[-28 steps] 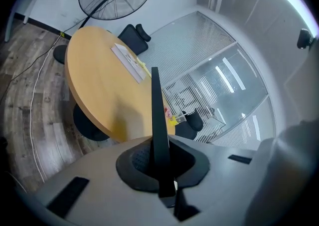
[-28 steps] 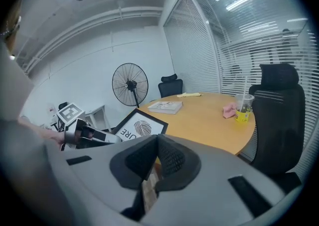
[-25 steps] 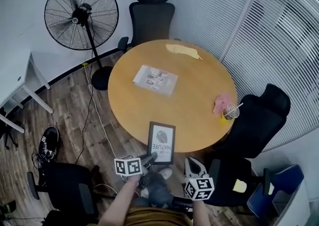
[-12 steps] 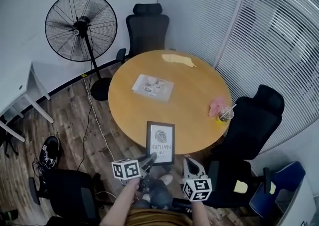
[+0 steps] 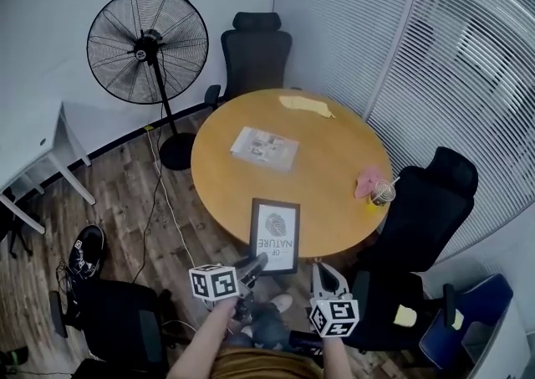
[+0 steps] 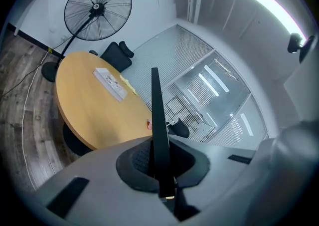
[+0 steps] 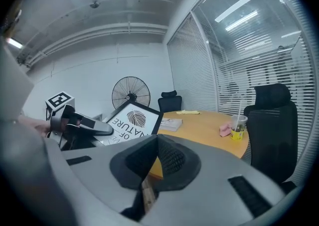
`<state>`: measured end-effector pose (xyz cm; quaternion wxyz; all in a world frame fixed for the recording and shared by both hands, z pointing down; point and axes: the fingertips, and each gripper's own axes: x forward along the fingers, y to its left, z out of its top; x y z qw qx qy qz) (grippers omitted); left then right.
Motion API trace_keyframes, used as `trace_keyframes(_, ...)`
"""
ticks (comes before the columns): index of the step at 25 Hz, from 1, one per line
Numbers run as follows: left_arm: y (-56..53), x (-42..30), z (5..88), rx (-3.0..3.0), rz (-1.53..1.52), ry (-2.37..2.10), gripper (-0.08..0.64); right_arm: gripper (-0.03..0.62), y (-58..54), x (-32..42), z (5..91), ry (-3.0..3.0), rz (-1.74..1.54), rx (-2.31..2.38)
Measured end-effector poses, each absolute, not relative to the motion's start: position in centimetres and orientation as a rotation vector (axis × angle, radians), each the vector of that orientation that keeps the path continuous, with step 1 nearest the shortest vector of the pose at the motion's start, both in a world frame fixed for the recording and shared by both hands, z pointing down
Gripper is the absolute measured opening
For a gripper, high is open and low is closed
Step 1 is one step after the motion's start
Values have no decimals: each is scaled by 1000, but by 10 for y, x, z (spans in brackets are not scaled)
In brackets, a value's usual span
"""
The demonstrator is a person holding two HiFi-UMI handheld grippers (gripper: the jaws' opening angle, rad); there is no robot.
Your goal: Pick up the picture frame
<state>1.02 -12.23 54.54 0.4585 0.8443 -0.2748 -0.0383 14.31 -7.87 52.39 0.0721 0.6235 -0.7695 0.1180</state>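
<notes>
The picture frame [image 5: 274, 235] is black with a white leaf print and hangs upright in the air at the table's near edge. My left gripper [image 5: 253, 266] is shut on its lower left corner. In the left gripper view the frame [image 6: 155, 115] shows edge-on, pinched between the two pads at my left gripper [image 6: 160, 164]. My right gripper [image 5: 323, 274] floats just right of the frame, apart from it, jaws shut with nothing between them. In the right gripper view the frame [image 7: 130, 122] and the left gripper [image 7: 87, 124] show to the left of my right gripper [image 7: 155, 145].
The round wooden table [image 5: 334, 151] carries a booklet [image 5: 264, 148], a yellow cloth [image 5: 306, 105], a pink item [image 5: 367, 179] and a plastic cup with a straw [image 5: 383, 193]. Black office chairs [image 5: 256, 51] [image 5: 430, 202] ring it. A standing fan [image 5: 149, 34] and a white desk [image 5: 33, 143] are at the left.
The frame stays in my left gripper and both grippers have risen a little with it. The head view has shifted slightly.
</notes>
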Motion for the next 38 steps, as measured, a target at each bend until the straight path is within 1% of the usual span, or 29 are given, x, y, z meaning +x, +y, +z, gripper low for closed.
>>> trace_keyframes(23,-120,-7,541,2065,-121,-687,41,12,-80,124,524,-2362,357,1814)
trace_keyframes(38,-120,-2,548,2047,-126,-681,41,12,-81,121,531,-2363,364,1769)
